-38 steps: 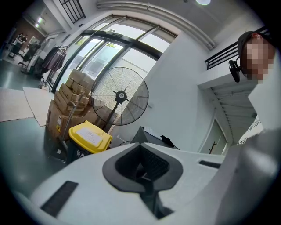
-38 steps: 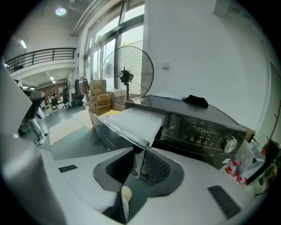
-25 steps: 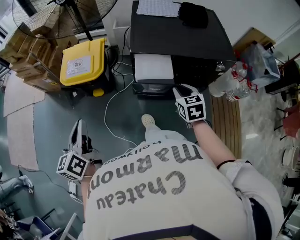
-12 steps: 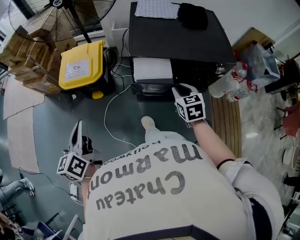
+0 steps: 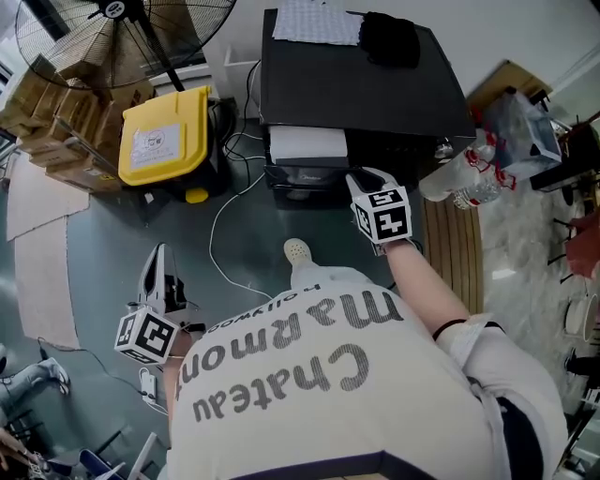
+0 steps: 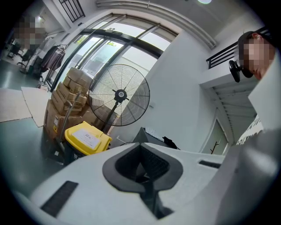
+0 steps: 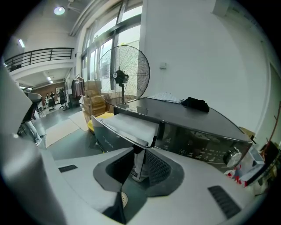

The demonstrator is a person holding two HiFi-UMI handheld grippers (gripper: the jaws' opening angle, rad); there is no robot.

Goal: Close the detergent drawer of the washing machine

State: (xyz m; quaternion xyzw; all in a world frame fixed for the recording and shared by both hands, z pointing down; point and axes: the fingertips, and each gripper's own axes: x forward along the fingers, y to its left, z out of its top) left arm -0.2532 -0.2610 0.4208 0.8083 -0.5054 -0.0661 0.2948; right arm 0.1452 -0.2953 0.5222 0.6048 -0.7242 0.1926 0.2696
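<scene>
The detergent drawer (image 5: 307,145) is drawn out of the front of the black washing machine (image 5: 375,89), left of the control panel and its dial (image 7: 232,154); its inside is seen only as a plain white surface, and no compartments or contents can be made out. The right end of the drawer's dark front panel is clamped between the jaws of the right gripper (image 5: 364,180); the left gripper (image 5: 157,258) is held low over the floor, well apart from the machine, with its jaws closed together on nothing.

A white patterned cloth (image 5: 317,21) and a black bundle of fabric (image 5: 389,39) are laid on the machine's top. A bin with a yellow lid (image 5: 167,141) is set just beside the machine; the lid is shut, so the contents are hidden. Cardboard boxes (image 5: 56,112) are stacked beyond it, behind a pedestal fan (image 5: 94,37). Clear plastic bottles (image 5: 459,178) are heaped at the machine's other side.

The floor (image 5: 112,244) is grey and glossy; a white cable (image 5: 217,220) is trailed across it from the machine; flattened cardboard sheets (image 5: 37,244) are spread on one side and a slatted wooden board (image 5: 452,248) on the other. The room is closed by a white wall (image 7: 197,52) and tall windows (image 7: 99,48).
</scene>
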